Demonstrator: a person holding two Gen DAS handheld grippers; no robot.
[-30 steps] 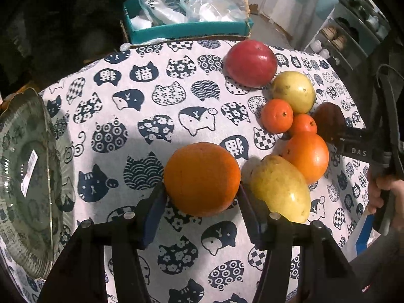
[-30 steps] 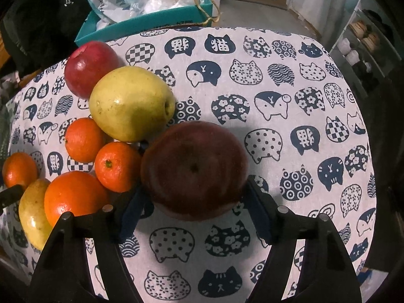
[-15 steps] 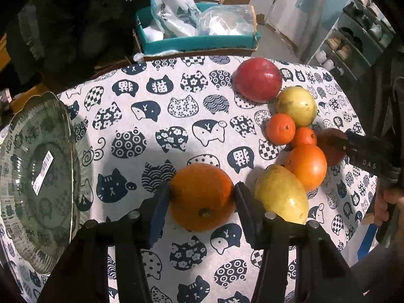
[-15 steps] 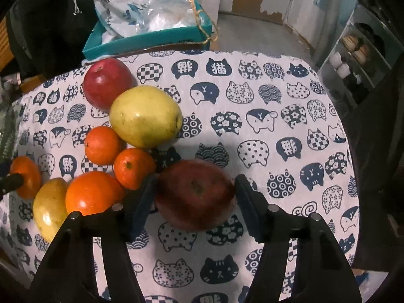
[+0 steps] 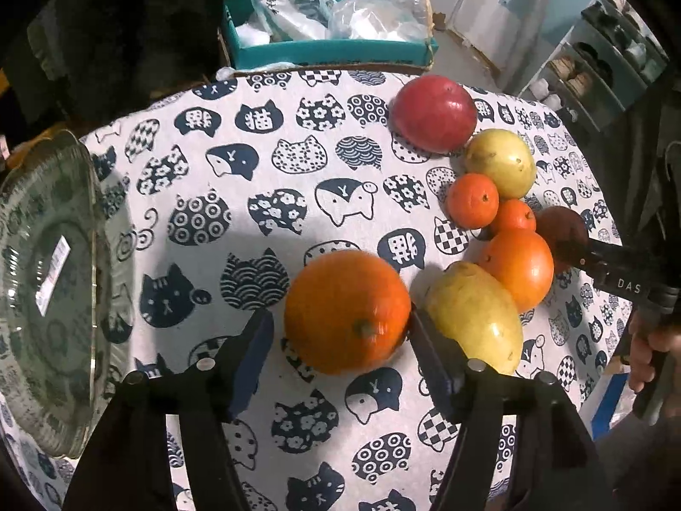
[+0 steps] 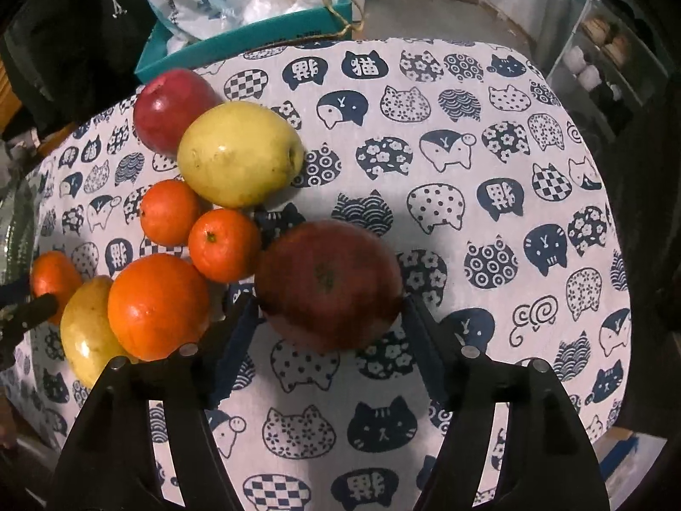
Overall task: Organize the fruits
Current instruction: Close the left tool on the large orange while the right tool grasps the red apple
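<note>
L gripper (image 5: 338, 332): jaws wide, big orange (image 5: 347, 311) sits between them on cloth; right pad touches it, gap at left pad.
R gripper (image 6: 327, 319): jaws around dark red apple (image 6: 330, 283); can't tell if clamped.
Fruit cluster: pear (image 6: 238, 153), red apple (image 6: 172, 106), 2 small oranges (image 6: 223, 245), all left of dark red apple.
Glass plate (image 5: 51, 281): far left w/ sticker.
Teal box (image 5: 327, 49): far edge of table.
</note>
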